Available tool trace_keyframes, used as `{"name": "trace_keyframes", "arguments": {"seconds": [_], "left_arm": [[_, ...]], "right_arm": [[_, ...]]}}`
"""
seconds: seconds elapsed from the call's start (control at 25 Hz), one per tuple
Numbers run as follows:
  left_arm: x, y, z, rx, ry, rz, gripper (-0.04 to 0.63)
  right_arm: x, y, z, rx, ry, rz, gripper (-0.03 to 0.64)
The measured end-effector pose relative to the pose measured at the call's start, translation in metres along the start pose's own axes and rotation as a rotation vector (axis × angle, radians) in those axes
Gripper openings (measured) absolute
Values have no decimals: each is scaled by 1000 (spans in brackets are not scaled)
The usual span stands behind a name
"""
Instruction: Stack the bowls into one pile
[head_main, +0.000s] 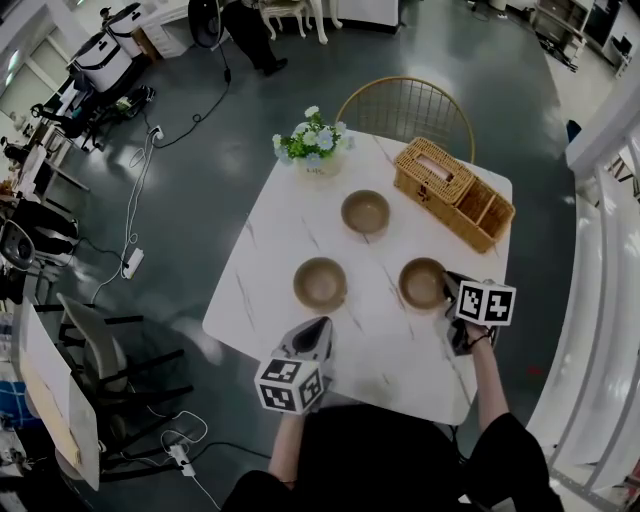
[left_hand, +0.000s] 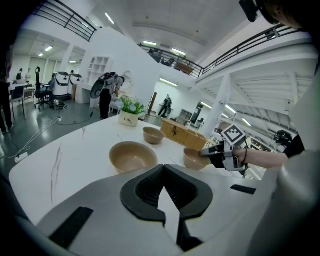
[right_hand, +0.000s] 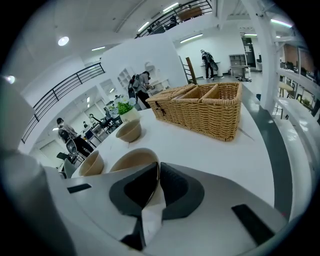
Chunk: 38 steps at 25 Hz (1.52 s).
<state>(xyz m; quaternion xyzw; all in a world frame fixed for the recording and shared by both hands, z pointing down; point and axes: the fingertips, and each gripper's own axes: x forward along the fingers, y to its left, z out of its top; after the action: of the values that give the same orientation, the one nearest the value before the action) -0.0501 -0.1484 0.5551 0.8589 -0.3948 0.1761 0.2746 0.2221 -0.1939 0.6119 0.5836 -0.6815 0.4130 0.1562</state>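
Three bowls sit upright and unstacked on the desk, all well apart.

Right claw: clamped on the near-right bowl. One pad is inside the wall and one outside, gripping the rim on the side nearest us. The bowl appears to rest on the desk, though we cannot tell for certain.

Left claw: jaws together with nothing between them. It hovers over the front of the desk, pointing at the near-left bowl just beyond its tip.

Key relation: the held bowl stands in a row with the near-left bowl, which lies to its left across bare desk. The far bowl sits beyond and between the two. The bowls are round, so no axis needs aligning; only the rims have to line up.

Judgement: first stacking step, grip made, lift not yet done. The right hand is the one to carry.

Clearances:
- The wicker basket stands near, just behind the held bowl.
- The desk's right edge is close beside the held bowl.
- Open room lies leftward and up.
- The flower pot at the far edge is out of the way.

Risk: a one-sided rim grip may let the bowl tilt when lifted.
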Motion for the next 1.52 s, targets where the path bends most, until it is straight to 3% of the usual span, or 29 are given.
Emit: {"name": "trace_keyframes", "arguments": {"seconds": [0.68, 1.52], "left_arm": [[-27, 15, 3, -17, -32, 50, 15], [-55, 57, 3, -50, -67, 149, 15]], "right_arm": [[-11, 70, 26, -14, -46, 154, 26], [27, 177, 40, -40, -54, 376, 28]]}}
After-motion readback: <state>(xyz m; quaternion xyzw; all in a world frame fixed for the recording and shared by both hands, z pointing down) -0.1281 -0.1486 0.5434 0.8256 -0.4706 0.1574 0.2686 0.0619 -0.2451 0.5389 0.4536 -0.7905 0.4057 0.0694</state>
